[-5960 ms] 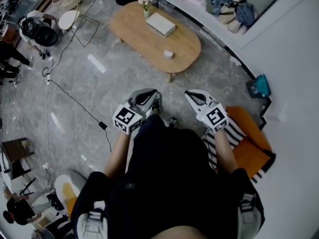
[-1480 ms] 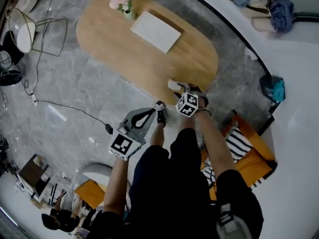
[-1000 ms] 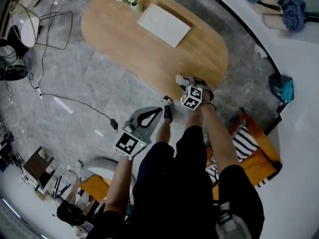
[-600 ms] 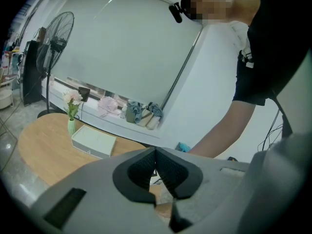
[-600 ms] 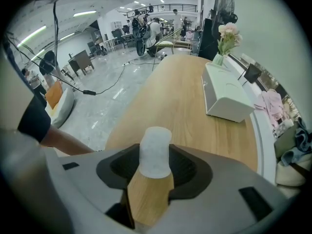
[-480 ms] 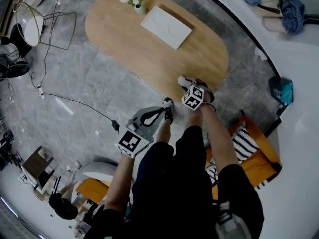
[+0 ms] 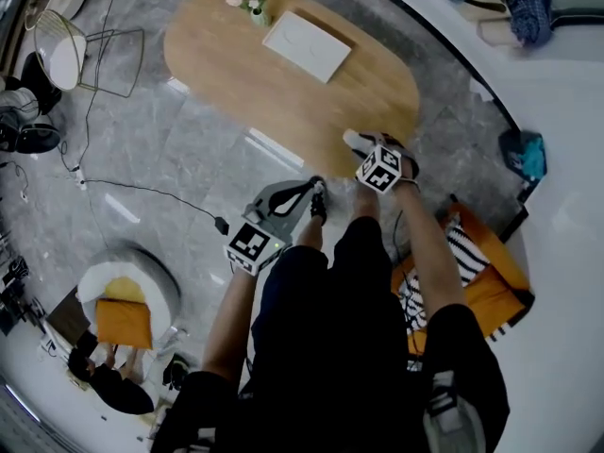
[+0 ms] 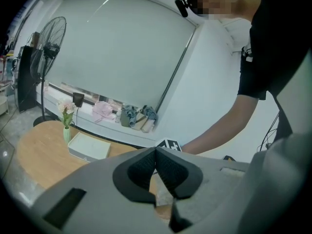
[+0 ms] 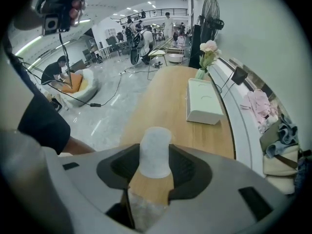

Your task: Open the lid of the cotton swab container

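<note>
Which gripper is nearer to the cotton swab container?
Right. The right gripper has the cotton swab container between its fingers; the left gripper is apart, short of the table.

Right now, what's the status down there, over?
Left gripper jaws shut, empty. Right gripper jaws clamped on cotton swab container, lid seemingly on. White box well clear.
</note>
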The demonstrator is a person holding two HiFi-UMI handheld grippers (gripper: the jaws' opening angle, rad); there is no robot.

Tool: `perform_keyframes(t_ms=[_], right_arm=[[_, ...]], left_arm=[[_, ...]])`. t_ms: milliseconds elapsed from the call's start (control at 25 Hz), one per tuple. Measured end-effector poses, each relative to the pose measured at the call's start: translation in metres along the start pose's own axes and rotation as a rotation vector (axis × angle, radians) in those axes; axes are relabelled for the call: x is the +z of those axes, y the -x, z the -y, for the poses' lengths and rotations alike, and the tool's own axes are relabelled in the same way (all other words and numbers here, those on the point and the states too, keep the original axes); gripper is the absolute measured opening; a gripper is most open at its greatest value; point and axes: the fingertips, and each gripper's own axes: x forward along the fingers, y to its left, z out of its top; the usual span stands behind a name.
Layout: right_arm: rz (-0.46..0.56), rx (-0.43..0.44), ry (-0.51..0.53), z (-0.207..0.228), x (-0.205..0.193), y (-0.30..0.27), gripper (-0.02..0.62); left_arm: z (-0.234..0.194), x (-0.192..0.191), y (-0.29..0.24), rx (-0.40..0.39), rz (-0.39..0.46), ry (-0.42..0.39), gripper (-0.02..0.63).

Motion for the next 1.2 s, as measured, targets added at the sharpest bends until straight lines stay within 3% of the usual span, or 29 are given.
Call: perform_keyframes(t_ms=[200,600,1080,1200], right_arm=[[0.023,-0.018,-0.005,-0.008,0.005,0.056,0.175],[0.052,-0.013,0.099,-0.056,0.026,0.165,0.176],[0.039,0.087,0.227,-0.121,0.065,0.257,0.175],[0.036,0.088,0.273,-0.129,0.08,0.278,0.175]], left_arm=[[0.02,0.003,0.012,-0.02,-0.01,-0.032,0.0],[0.058,0.002,0.024,-0.086,0.022,-0.115,0.0],[0.115,-0.001,0.052,-0.203,0.04,-0.207,0.0],[0.121,0.001,0.057,-0.205,0.042,-0.237,0.04]])
